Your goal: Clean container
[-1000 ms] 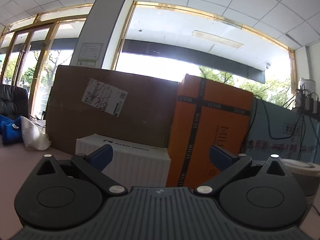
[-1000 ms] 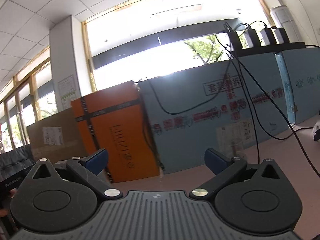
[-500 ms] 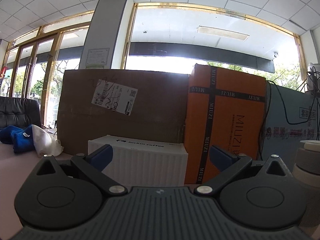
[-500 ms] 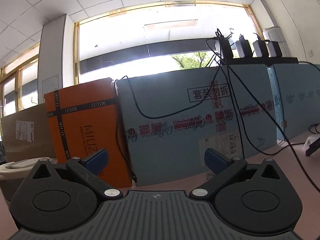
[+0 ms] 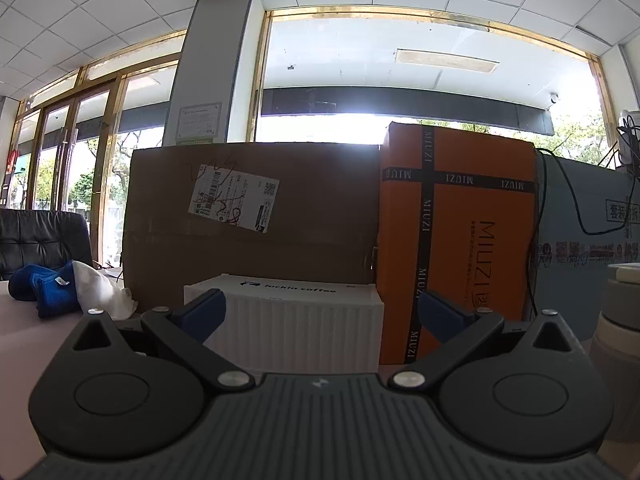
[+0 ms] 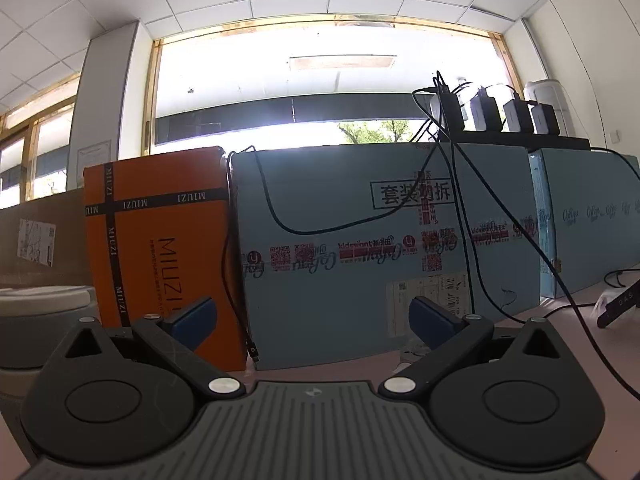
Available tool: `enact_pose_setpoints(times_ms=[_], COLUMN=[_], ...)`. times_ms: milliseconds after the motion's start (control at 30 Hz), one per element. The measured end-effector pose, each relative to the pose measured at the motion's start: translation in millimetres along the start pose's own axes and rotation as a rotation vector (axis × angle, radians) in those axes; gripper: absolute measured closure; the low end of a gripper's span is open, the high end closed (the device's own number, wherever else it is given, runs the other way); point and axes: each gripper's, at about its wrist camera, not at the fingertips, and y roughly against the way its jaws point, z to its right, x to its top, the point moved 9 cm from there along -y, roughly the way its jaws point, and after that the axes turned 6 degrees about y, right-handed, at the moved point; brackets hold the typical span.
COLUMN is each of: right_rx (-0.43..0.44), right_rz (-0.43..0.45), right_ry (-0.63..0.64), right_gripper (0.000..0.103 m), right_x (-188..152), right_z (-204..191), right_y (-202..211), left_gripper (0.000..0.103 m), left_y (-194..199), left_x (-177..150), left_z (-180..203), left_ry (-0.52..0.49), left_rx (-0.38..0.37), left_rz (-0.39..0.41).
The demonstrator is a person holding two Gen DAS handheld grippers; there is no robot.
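Note:
A grey and white stacked container (image 5: 620, 308) stands at the right edge of the left wrist view; the same container (image 6: 44, 324) shows at the left edge of the right wrist view. My left gripper (image 5: 320, 314) is open and empty, aimed at a white ribbed box (image 5: 296, 326), with the container to its right. My right gripper (image 6: 314, 320) is open and empty too, facing a light blue carton (image 6: 384, 256), with the container to its left. A blue cloth (image 5: 42, 290) and a white cloth (image 5: 100, 292) lie far left on the table.
A brown cardboard box (image 5: 248, 224), an orange MIUZI box (image 5: 456, 240) and blue cartons line the back of the pinkish table (image 6: 560, 316). Black cables (image 6: 472, 216) hang from chargers (image 6: 488, 112) on top. A black chair (image 5: 36, 240) stands at far left.
Both views have swung: boxes drifted right in the left wrist view and the container came in at its right edge. In the right wrist view the boxes levelled out and the container appeared at left.

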Motion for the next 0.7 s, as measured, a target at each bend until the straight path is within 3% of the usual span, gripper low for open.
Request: enact_pose_setpoints(times_ms=[700], right_rx=[-0.010], right_rz=[-0.017], right_ry=[0.008], right_gripper=[0.000], right_x=[-2.8], right_z=[-1.7], right_y=[-3.8], left_gripper=[0.000], left_y=[3.9], left_x=[0.0], left_z=[1.9], left_ry=[-0.025], left_rx=[0.009], left_rz=[0.016])
